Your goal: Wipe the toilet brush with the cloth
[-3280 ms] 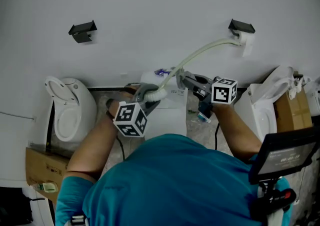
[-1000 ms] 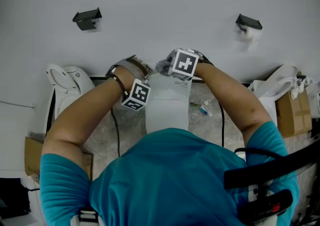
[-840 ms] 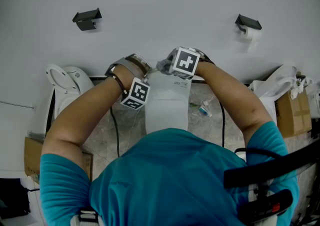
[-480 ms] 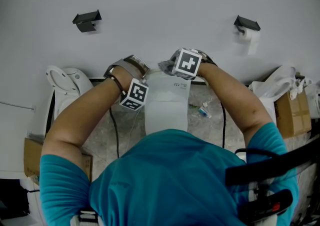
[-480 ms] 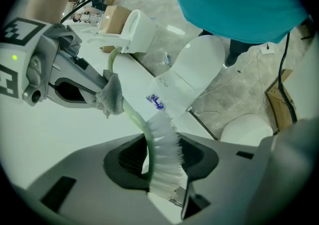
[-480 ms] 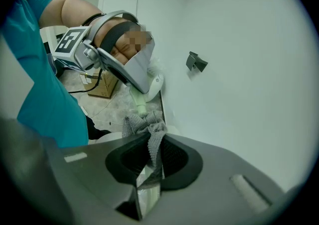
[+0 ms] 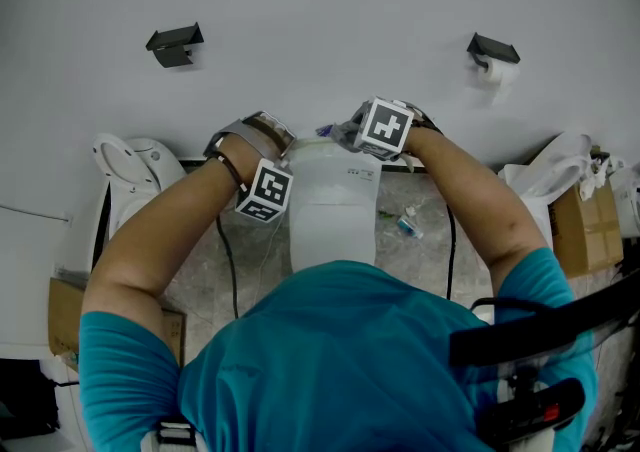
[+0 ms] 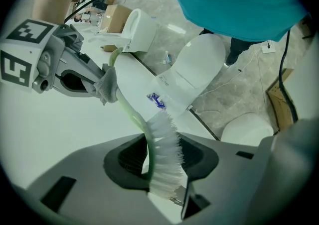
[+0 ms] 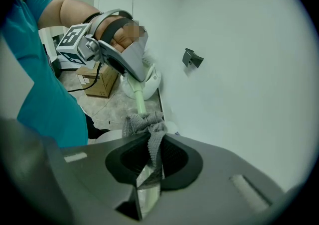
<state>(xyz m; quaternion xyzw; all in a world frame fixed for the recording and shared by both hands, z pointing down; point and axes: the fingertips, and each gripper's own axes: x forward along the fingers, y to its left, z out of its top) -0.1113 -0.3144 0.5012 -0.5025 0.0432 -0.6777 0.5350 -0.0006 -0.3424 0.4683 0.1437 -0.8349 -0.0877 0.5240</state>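
Fingers (image 8: 199, 155) of my left gripper (image 8: 162, 169) are clamped, part-open, on the white bristle end of the pale green curved plastic toilet brush (image 8: 164, 144). My right gripper (image 9: 148, 164) pinches the grey knitted cloth (image 9: 144, 125), bunched on the handle, above the white toilet cistern (image 7: 330, 195).

A teal short-sleeved shirt (image 7: 340, 360) covers the person's torso. The left gripper (image 8: 163, 159) and right gripper (image 9: 152, 159) are matte grey shells with dark ribbed pads (image 8: 130, 155), each carrying a white cube (image 7: 262, 190) printed with black square markers. A dark strap (image 7: 230, 153) bands the left wrist
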